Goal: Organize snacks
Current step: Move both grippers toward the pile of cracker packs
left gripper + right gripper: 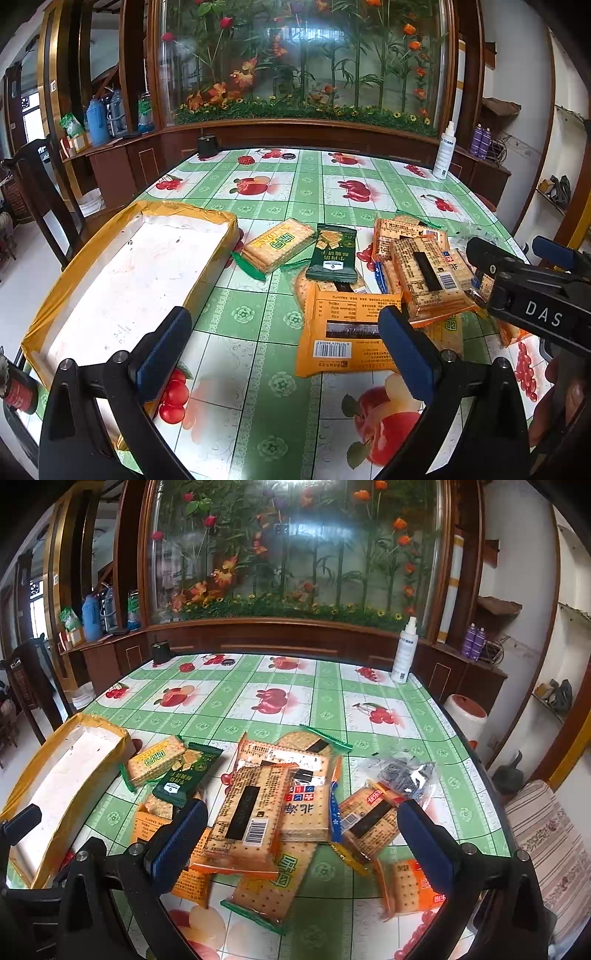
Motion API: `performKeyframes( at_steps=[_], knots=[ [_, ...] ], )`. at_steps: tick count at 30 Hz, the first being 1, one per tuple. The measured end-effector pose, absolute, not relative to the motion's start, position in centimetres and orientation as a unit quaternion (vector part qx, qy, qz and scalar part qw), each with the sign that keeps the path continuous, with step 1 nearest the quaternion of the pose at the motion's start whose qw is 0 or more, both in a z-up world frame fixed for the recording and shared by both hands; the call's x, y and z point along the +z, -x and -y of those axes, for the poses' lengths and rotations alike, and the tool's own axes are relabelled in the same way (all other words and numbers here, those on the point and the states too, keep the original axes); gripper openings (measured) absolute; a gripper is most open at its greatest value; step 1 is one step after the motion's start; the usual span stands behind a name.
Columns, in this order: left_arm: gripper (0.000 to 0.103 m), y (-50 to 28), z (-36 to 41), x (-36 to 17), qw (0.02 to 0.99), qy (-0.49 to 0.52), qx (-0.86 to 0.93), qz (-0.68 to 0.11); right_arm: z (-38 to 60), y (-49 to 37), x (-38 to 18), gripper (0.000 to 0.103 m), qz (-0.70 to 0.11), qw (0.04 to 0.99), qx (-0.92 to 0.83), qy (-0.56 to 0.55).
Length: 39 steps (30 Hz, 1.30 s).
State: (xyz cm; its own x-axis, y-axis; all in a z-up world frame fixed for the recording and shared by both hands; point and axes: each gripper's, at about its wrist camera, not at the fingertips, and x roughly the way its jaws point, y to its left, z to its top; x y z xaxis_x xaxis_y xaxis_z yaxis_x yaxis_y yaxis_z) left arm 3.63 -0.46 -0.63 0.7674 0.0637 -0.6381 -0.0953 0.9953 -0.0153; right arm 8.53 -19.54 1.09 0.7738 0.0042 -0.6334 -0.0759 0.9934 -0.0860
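Several cracker packets lie in a loose pile on the fruit-print tablecloth. An orange packet point(345, 332) lies nearest my left gripper point(284, 354), which is open and empty above the cloth. A dark green packet point(332, 253) and a green-edged cracker packet point(277, 245) lie beside a white tray with yellow tape rim point(218, 218), which is empty. My right gripper point(303, 834) is open, hovering over an orange-wrapped cracker packet point(245, 825) on top of the pile; it also shows in the left wrist view point(517, 280). The tray also shows in the right wrist view point(62, 786).
A white spray bottle point(404, 651) stands at the table's far right corner. A small black object point(160, 651) stands at the far left edge. A dark wooden chair point(44, 206) stands left of the table. A clear bag of dark snacks point(404, 775) lies right of the pile.
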Motion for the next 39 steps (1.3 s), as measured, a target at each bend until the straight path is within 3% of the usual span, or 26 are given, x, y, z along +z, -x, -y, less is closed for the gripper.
performKeyframes(
  at_steps=[20, 39],
  knots=[
    [0.102, -3.2, 0.9, -1.2, 0.936, 0.031, 0.036, -0.348, 19.7, -8.0, 1.1, 0.103, -0.339, 0.939, 0.023, 0.053],
    [0.102, -3.7, 0.2, -2.5, 0.929, 0.032, 0.042, -0.365, 17.7, -11.9, -2.1, 0.103, -0.397, 0.916, 0.058, 0.027]
  ],
)
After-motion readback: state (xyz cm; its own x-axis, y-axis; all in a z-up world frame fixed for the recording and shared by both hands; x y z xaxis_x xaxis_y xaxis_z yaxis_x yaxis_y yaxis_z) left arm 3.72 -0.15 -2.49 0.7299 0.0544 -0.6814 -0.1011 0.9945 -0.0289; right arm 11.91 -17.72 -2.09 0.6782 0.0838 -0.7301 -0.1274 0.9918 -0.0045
